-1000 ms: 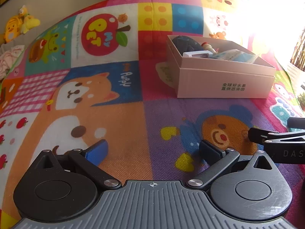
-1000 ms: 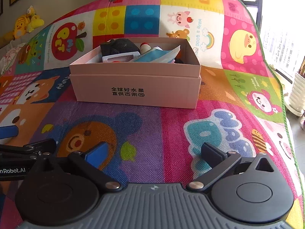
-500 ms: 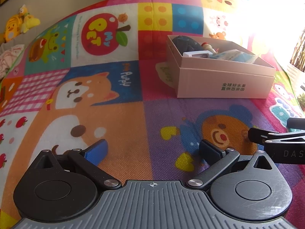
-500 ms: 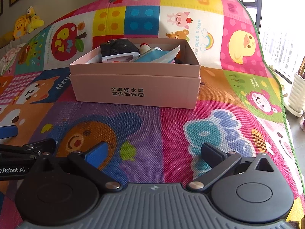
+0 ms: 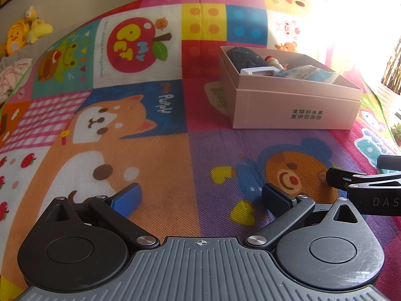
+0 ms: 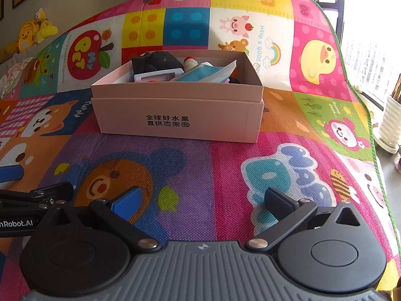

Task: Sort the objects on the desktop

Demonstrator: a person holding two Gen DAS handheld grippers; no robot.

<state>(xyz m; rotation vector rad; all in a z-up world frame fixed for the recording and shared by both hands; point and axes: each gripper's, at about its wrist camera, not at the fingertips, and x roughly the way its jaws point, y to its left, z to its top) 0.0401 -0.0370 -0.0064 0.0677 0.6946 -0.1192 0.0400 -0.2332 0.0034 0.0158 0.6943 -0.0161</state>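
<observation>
Nearest, the left gripper (image 5: 201, 198) hangs low over the colourful cartoon-printed play mat (image 5: 155, 165), its blue-padded fingers spread wide apart with nothing between them, above the orange dog panel and the purple bear panel. Just beside it, the right gripper (image 6: 203, 200) is likewise released and empty, its fingers parted over the purple and pink squares. Each gripper shows at the edge of the other's view. Farther back, the pale pink rectangular cardboard box (image 6: 175, 115) with dark printed characters on its front sits on the mat, well apart from both grippers. Inside it lie the sorted things: a dark rounded object (image 6: 160, 61), a flat white-framed device (image 6: 158, 76), a small white bottle with a red cap (image 6: 190, 61) and a blue-and-white plastic packet (image 6: 208, 74). Beyond the mat's far left edge, yellow plush toys (image 6: 32, 32) rest against the wall.
</observation>
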